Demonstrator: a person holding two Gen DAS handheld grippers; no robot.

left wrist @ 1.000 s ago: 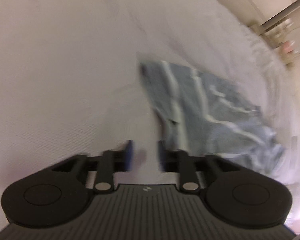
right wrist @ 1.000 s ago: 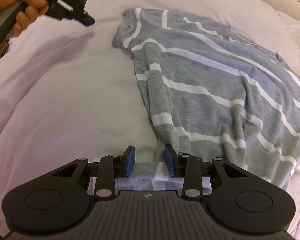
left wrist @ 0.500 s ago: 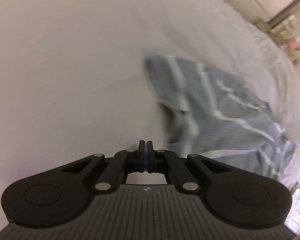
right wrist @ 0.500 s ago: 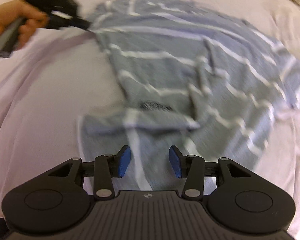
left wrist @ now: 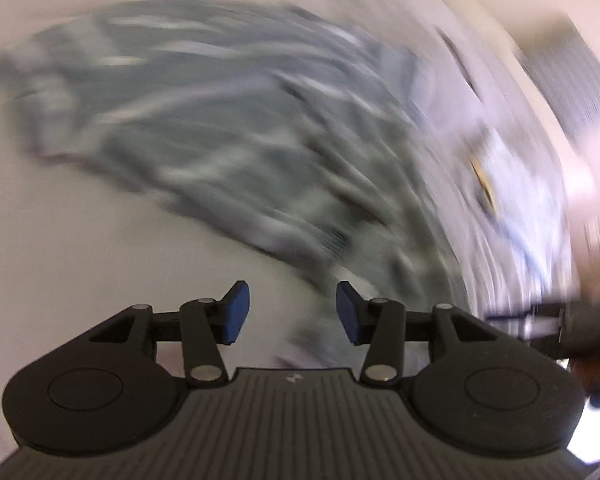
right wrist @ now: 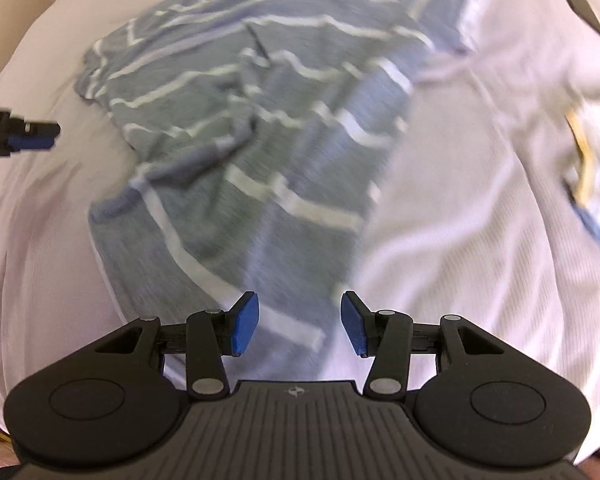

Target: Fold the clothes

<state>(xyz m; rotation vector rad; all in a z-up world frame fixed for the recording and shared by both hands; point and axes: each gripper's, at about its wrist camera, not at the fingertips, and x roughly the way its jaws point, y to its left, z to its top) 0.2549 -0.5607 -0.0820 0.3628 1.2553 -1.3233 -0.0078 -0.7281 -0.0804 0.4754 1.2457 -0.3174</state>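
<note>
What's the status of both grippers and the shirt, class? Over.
Left gripper open, empty. Right gripper open, empty, over hem of striped shirt. Shirt rumpled on white bedding, unfolded. Second pale garment at right edge.

The left tongs (left wrist: 293, 312) are standing open, blue pads apart and gripping nothing. A grey striped garment (left wrist: 204, 132), badly blurred, is lying on the white bed (left wrist: 80, 248), spreading from ten to two o'clock.
</note>
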